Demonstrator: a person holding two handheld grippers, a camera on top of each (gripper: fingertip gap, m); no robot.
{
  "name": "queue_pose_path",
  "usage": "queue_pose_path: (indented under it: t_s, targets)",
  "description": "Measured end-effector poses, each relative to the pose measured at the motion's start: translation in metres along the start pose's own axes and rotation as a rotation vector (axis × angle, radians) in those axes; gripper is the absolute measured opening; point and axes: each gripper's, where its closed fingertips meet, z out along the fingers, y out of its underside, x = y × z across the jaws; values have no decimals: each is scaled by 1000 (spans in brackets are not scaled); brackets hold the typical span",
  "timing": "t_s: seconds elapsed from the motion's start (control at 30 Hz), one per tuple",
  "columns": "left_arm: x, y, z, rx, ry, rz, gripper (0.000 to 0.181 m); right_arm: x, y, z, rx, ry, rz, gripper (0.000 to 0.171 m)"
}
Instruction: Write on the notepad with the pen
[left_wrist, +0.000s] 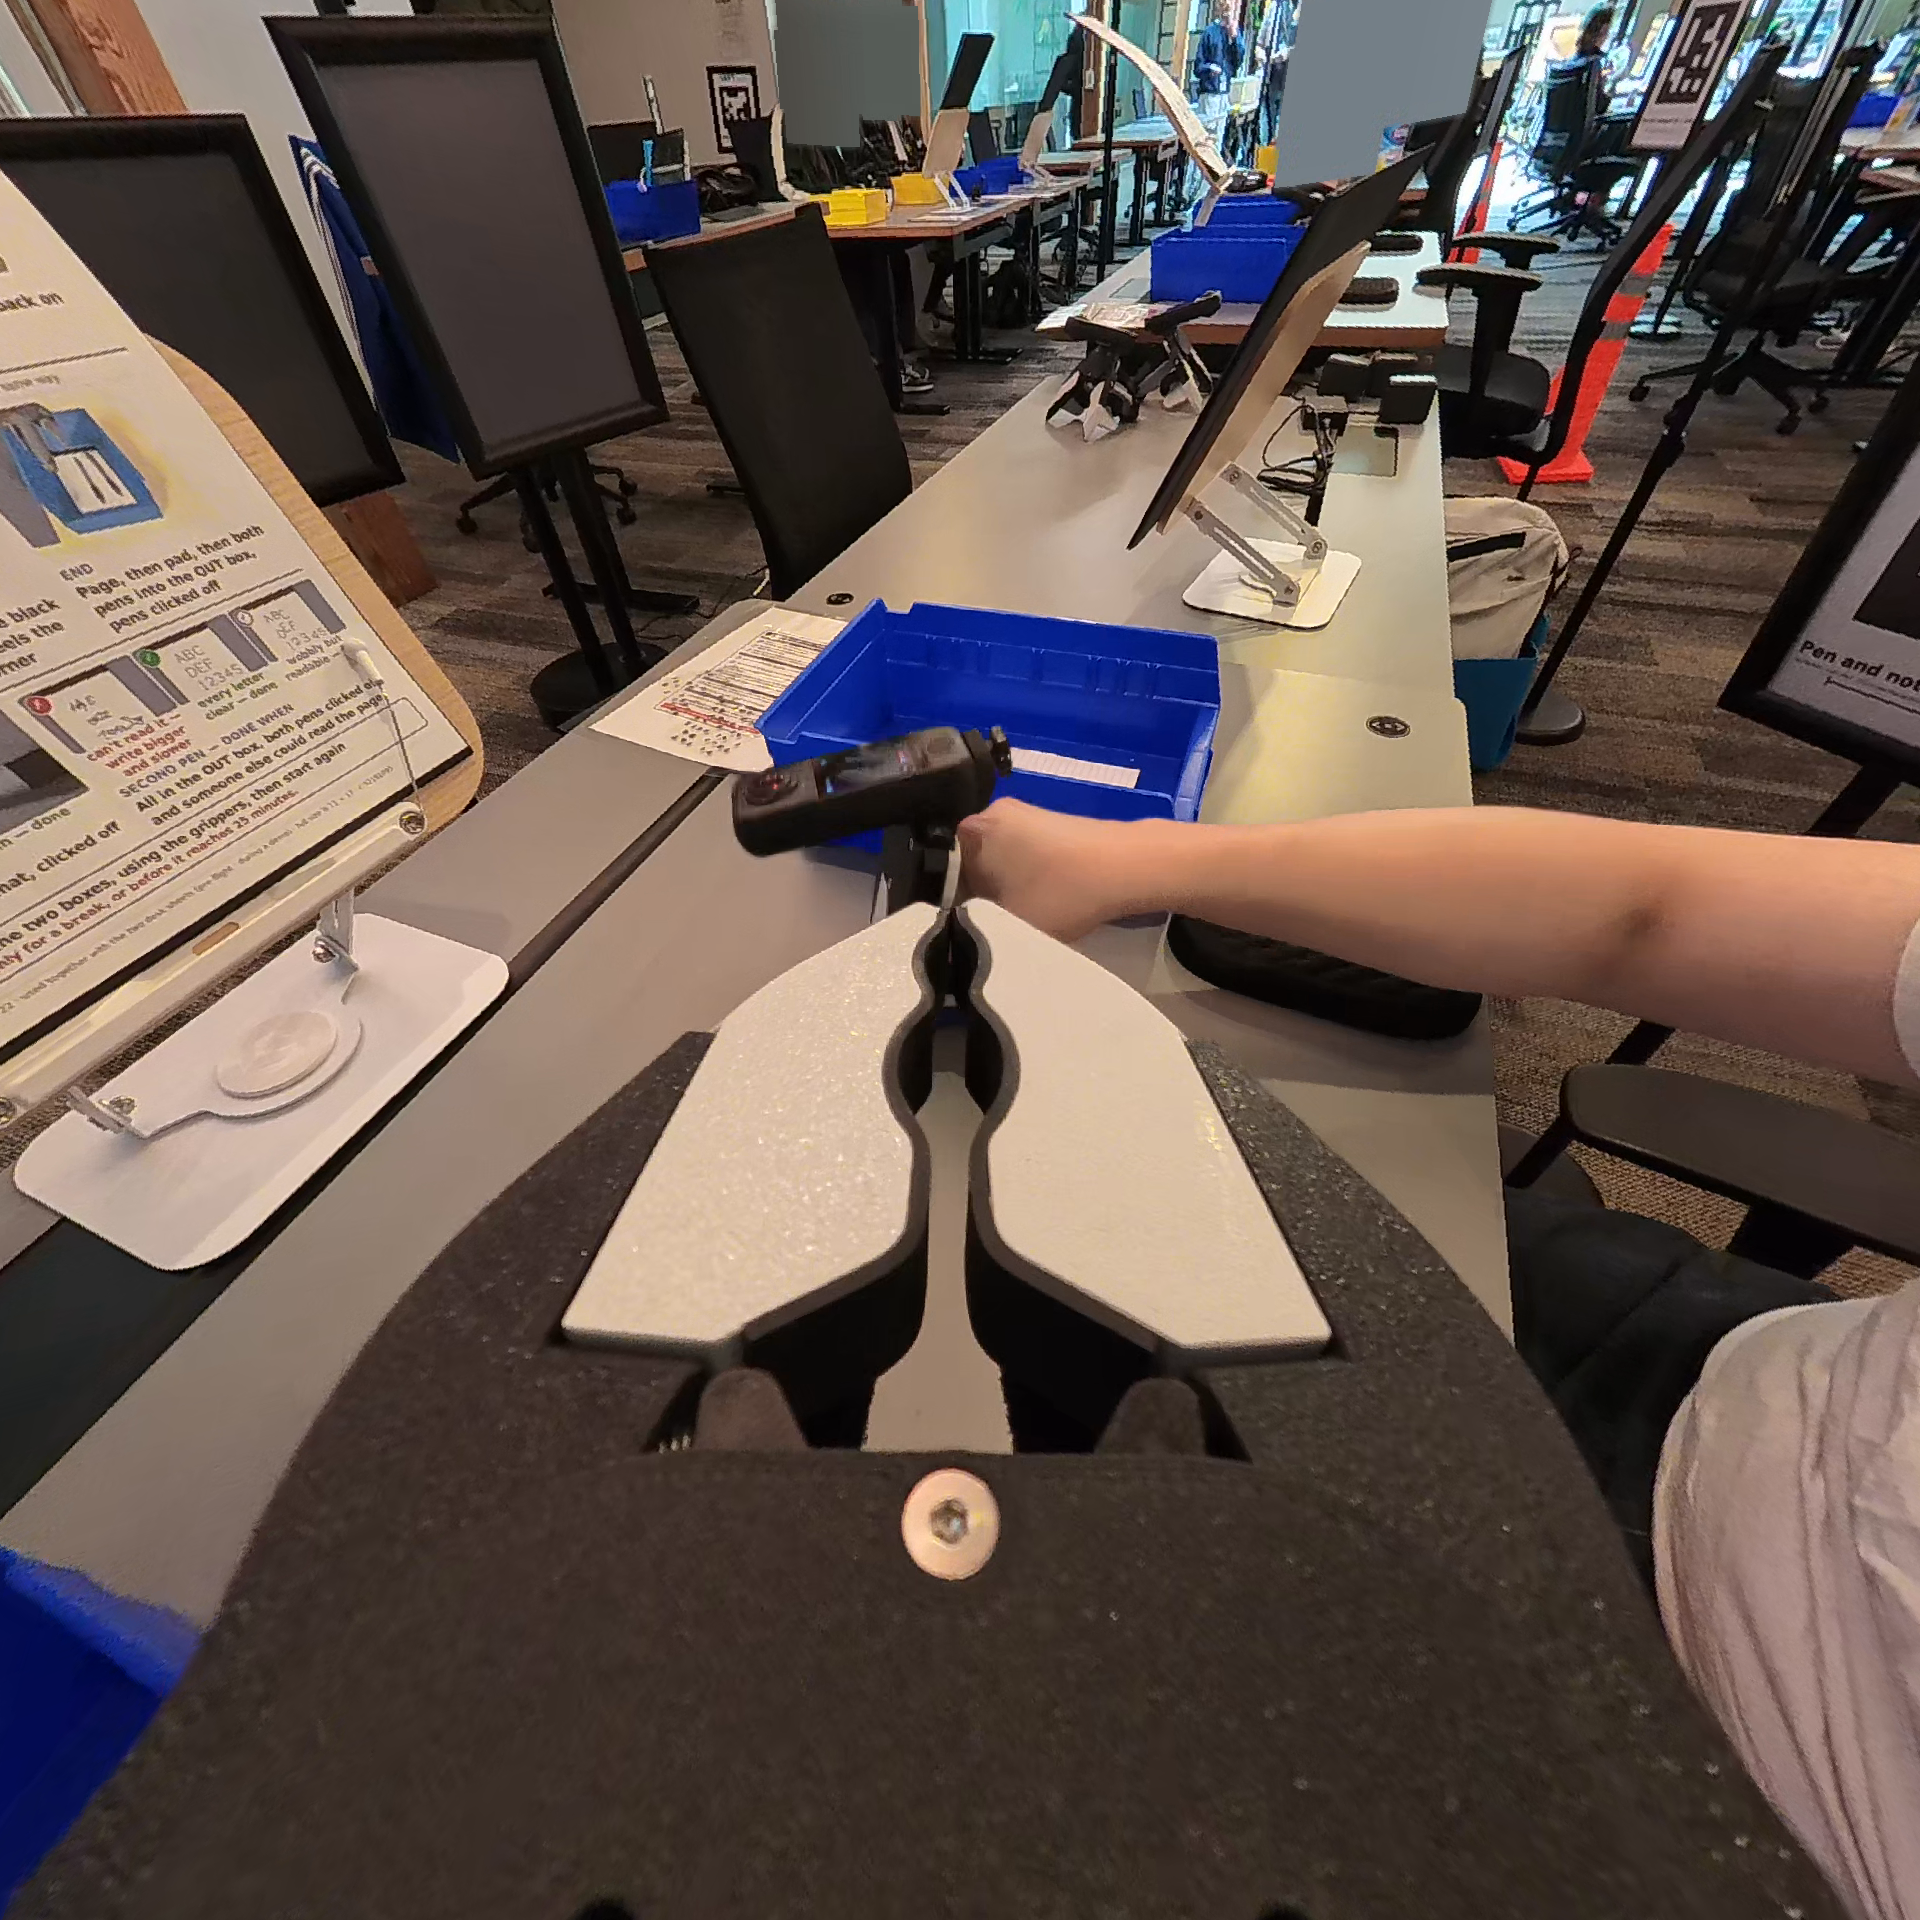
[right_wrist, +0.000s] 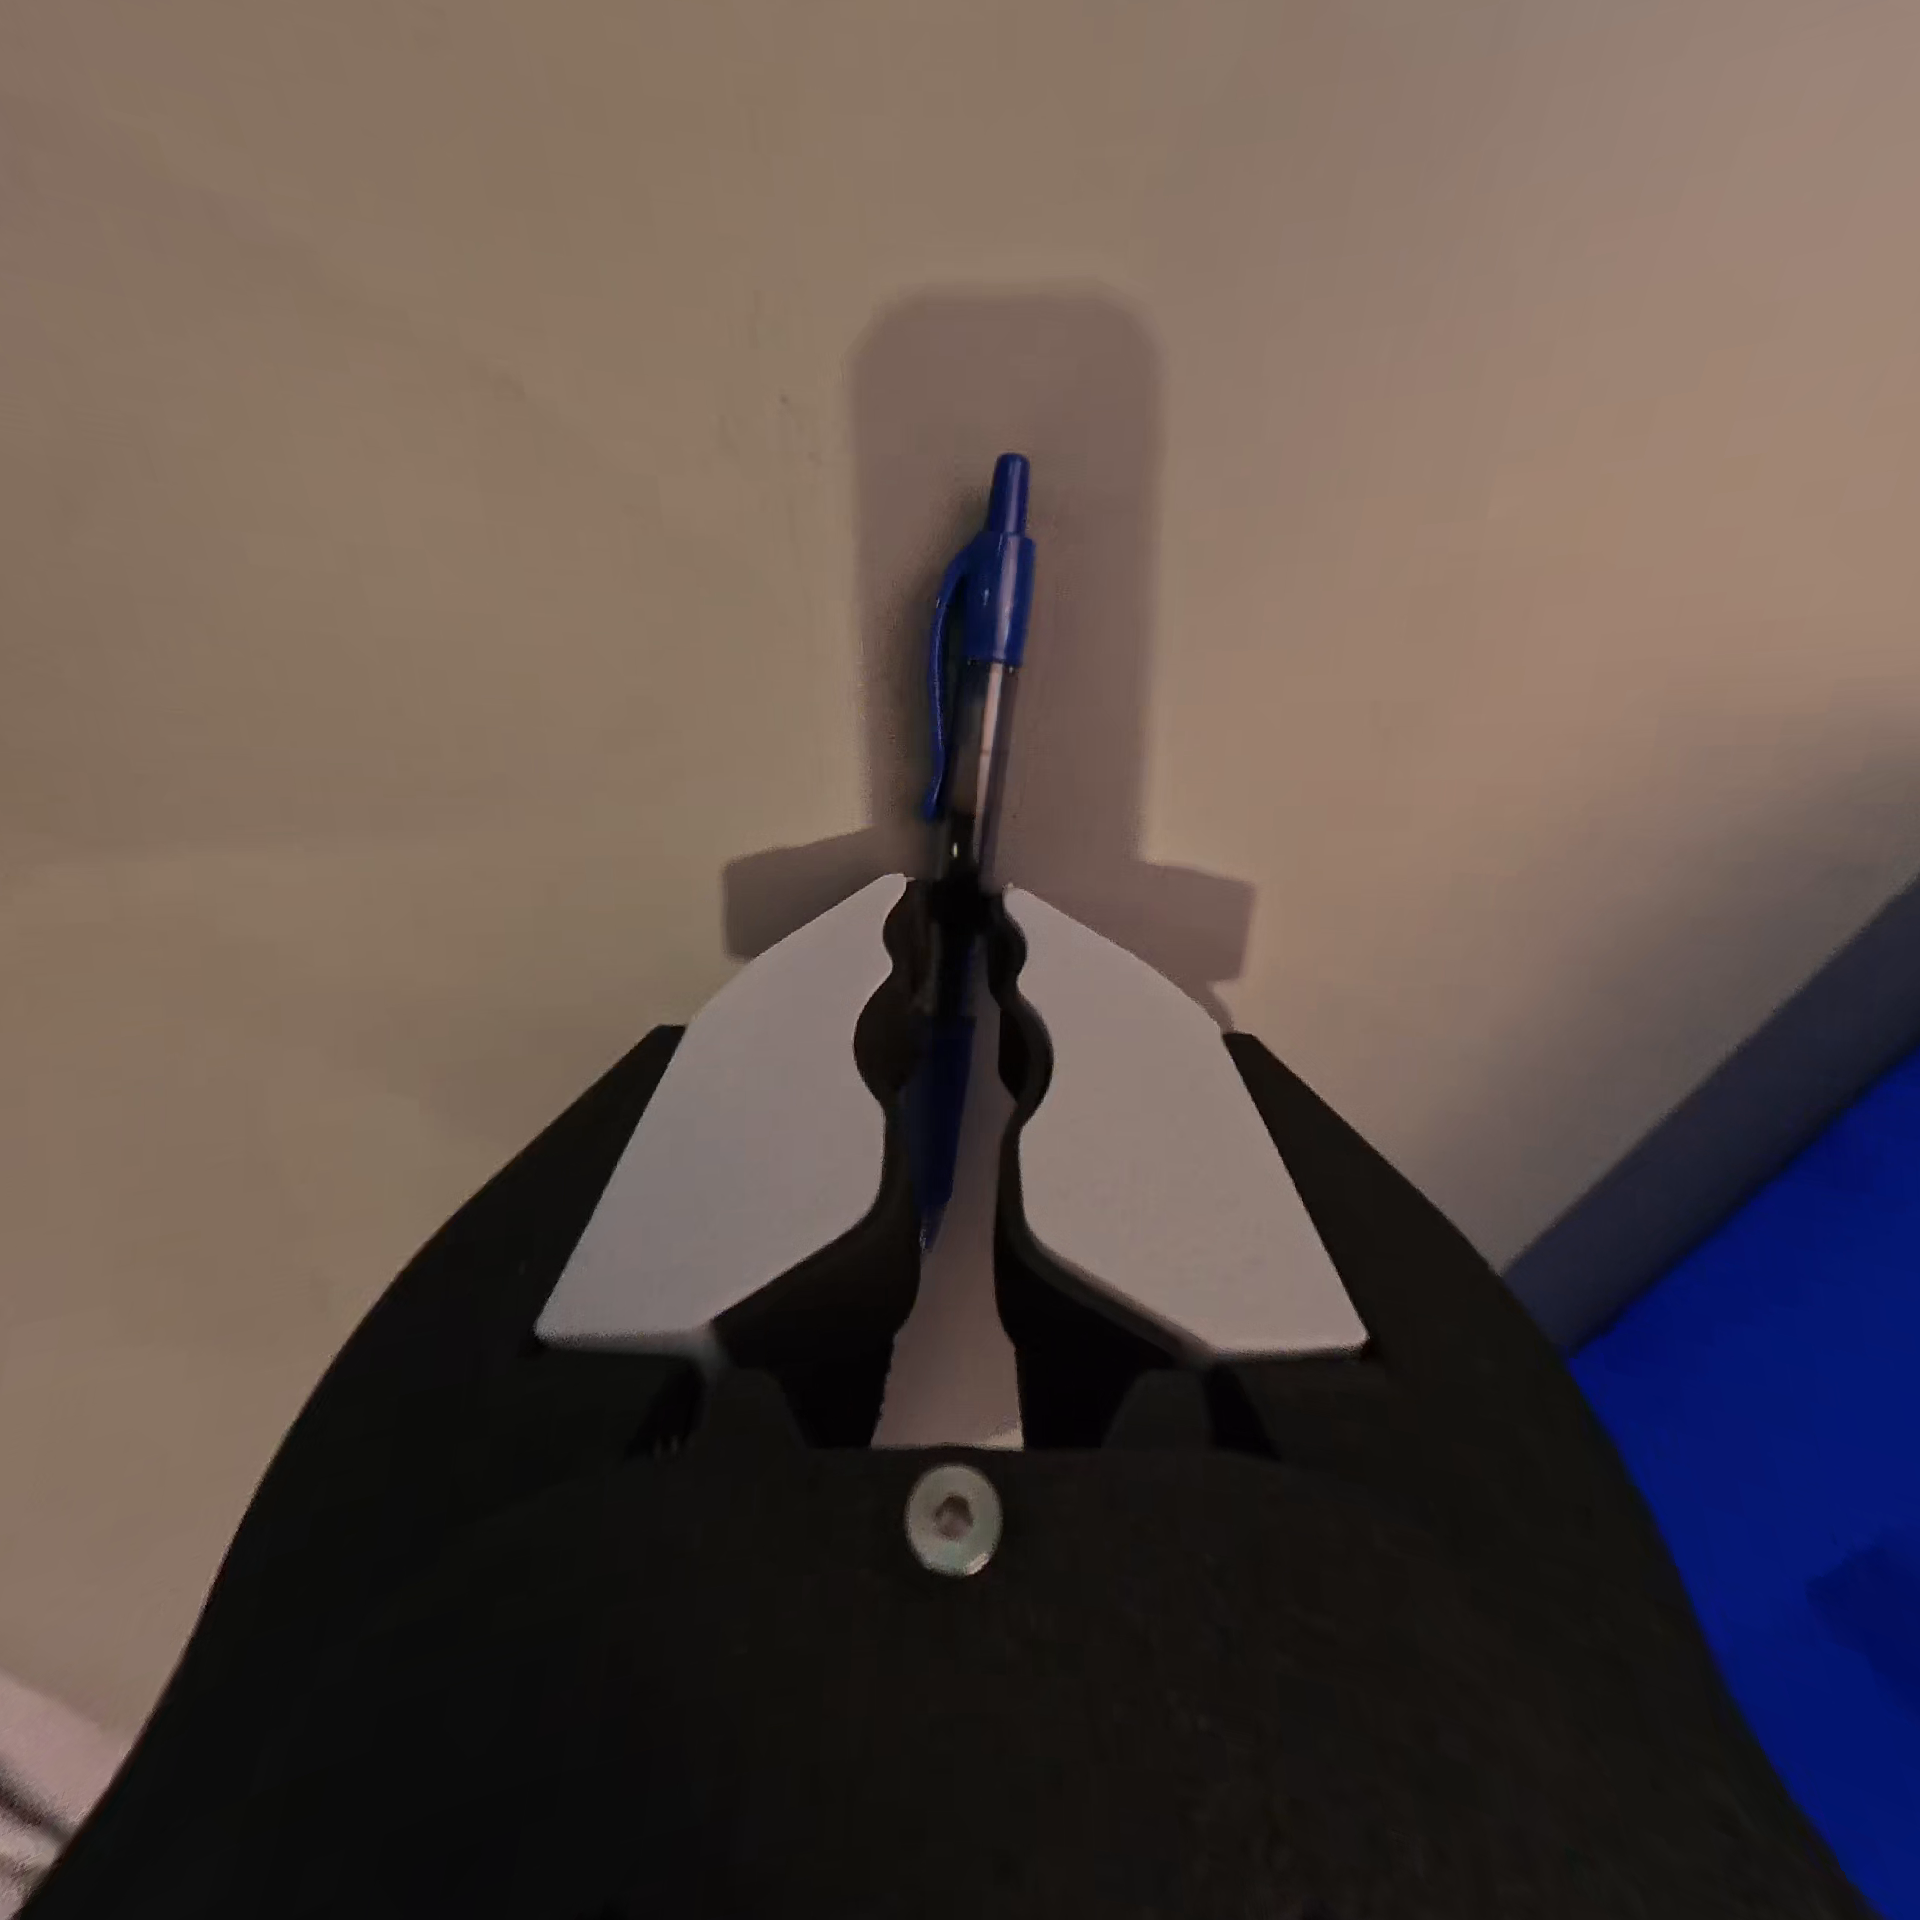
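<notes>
My right gripper (right_wrist: 956, 888) is shut on a blue click pen (right_wrist: 992, 623). The pen's clicker end points away from the camera and its writing tip points back between the fingers. It hangs close over a plain pale table surface (right_wrist: 416, 520) and casts a shadow on it. My left gripper (left_wrist: 951, 916) is shut with nothing in it, held above the grey table (left_wrist: 623, 987). The left wrist view shows the right gripper's black camera (left_wrist: 862, 792) and the person's bare arm (left_wrist: 1403, 883) just ahead. No notepad is in view.
A blue bin (left_wrist: 1039, 665) stands behind the right gripper; a blue bin wall (right_wrist: 1766, 1351) also shows at the lower right of the right wrist view. An instruction board on a stand (left_wrist: 208, 675) is at left, a printed sheet (left_wrist: 727, 675) beside the bin, a black pad (left_wrist: 1320, 987) under the arm. The gap from one gripper's tips to the other's is roughly 35 cm.
</notes>
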Motion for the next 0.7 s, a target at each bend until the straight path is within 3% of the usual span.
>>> queue_pose_path:
  t_s: [0.17,0.27,0.4,0.47,0.53,0.6,0.7]
  targets:
    - [0,2,3,-9,9,-9,0,-10,-15,-43,147,-317,176,10]
    - [2,2,4,-12,10,0,0,-2,-13,-74,199,-395,217,10]
    - [3,4,6,-21,9,2,0,28,-10,-132,340,-279,169,10]
    - [1,6,8,-26,6,0,0,72,-4,-181,449,-90,185,10]
    - [-2,10,13,-35,8,-19,0,124,23,-207,414,83,268,10]
    - [-4,13,18,-50,14,-35,0,160,55,-197,309,109,357,10]
    - [-6,17,25,-69,1,-29,0,197,98,-155,170,151,437,11]
